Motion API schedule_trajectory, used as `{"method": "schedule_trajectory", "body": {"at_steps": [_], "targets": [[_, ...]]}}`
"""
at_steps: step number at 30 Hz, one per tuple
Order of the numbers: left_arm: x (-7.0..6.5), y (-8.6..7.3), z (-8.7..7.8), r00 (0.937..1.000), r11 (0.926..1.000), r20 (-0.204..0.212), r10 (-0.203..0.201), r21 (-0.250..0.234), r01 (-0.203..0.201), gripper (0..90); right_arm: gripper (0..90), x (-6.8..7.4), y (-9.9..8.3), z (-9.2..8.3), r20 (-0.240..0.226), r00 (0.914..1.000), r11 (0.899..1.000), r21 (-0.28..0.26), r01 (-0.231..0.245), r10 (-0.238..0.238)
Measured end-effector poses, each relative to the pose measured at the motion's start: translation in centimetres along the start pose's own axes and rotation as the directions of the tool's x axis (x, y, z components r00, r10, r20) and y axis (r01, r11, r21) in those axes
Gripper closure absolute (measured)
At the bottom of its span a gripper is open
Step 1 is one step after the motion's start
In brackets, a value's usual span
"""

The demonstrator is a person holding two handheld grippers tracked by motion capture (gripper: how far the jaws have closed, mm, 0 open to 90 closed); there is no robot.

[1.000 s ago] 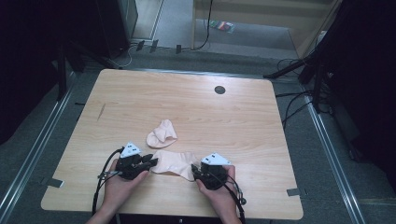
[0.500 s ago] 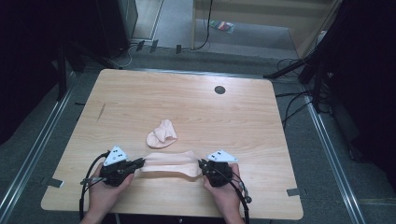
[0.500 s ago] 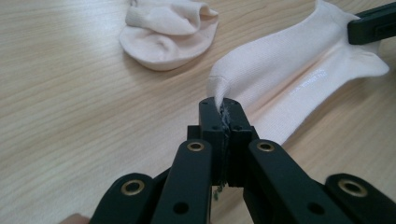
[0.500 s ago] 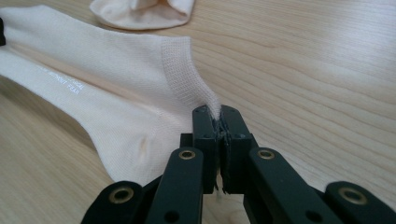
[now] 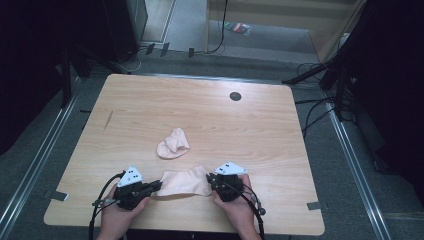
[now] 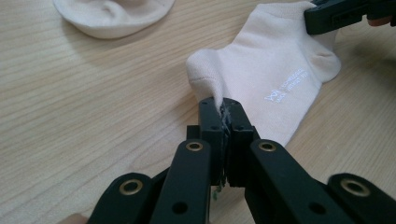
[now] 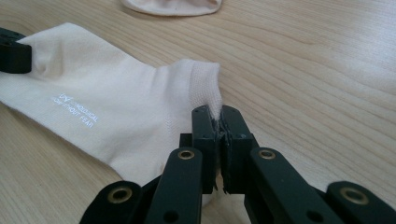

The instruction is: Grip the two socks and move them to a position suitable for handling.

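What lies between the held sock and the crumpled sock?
Bare wood of the table, seen in the high view, separates the held sock from the crumpled sock.

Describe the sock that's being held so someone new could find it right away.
On the wooden table, look at the near edge, between the person's two hands. The flat sock there is stretched between the left tool and right tool, unlike the crumpled sock lying loose behind it.

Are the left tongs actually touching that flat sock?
Touching. In the left gripper view the left tongs are shut on a pinched fold of the sock's edge.
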State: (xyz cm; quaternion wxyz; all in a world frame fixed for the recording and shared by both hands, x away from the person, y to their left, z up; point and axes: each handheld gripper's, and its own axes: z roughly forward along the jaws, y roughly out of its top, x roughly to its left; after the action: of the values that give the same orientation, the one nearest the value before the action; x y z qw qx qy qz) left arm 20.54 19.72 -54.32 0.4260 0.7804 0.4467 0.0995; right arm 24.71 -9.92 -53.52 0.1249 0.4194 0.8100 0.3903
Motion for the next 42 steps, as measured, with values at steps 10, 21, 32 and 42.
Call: {"method": "schedule_trajectory", "body": {"at_steps": [10,21,32,42], "targets": [[-0.2,-0.2,0.2,0.9985,0.9979,-0.051,-0.018,-0.063,0.015,60.6,67.3,-0.2,0.0,0.0,-0.014,0.9999,1.000,-0.030,0.003,-0.004],[1.7,0.5,-0.2,0.9887,0.9855,-0.116,-0.095,-0.151,0.077,39.4,53.6,0.8,1.5,-0.8,-0.007,0.9999,0.991,-0.133,0.013,-0.014],[4.2,3.1,1.6,0.9761,0.9802,-0.167,-0.140,-0.163,0.112,43.1,58.6,2.0,6.2,1.6,-0.017,0.9986,0.990,-0.135,0.048,-0.051],[7.2,4.7,3.2,0.9643,0.9645,-0.182,-0.192,-0.217,0.151,56.3,60.4,3.2,9.7,6.5,-0.029,0.9943,0.992,-0.075,0.100,-0.102]]}}
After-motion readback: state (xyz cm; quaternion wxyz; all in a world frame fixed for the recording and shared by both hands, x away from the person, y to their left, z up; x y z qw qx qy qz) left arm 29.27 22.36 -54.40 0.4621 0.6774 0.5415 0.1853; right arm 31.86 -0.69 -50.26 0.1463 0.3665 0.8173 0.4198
